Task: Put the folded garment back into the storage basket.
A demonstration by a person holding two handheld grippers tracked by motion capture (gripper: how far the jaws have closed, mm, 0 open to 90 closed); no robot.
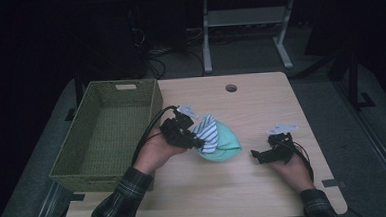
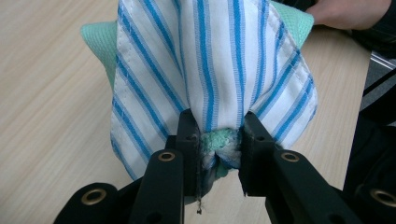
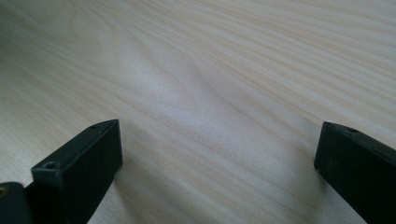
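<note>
A white cloth with blue stripes (image 1: pixel 207 133) (image 2: pixel 210 70) lies bunched together with a mint-green cloth (image 1: pixel 225 144) (image 2: pixel 100 42) near the middle of the wooden table (image 1: pixel 241 106). My left gripper (image 1: pixel 199 142) (image 2: pixel 218 149) is shut on a gathered fold of both cloths, which hang from its jaws. My right gripper (image 1: pixel 256 155) (image 3: pixel 219 158) rests low over bare wood to the right of the cloths, its jaws spread wide with nothing between them.
A green woven basket (image 1: pixel 153 98) stands at the table's left side, with nothing in it. A round cable hole (image 1: pixel 231 88) sits near the far edge. Beyond the table are a white desk frame (image 1: pixel 206 37) and cables on the floor.
</note>
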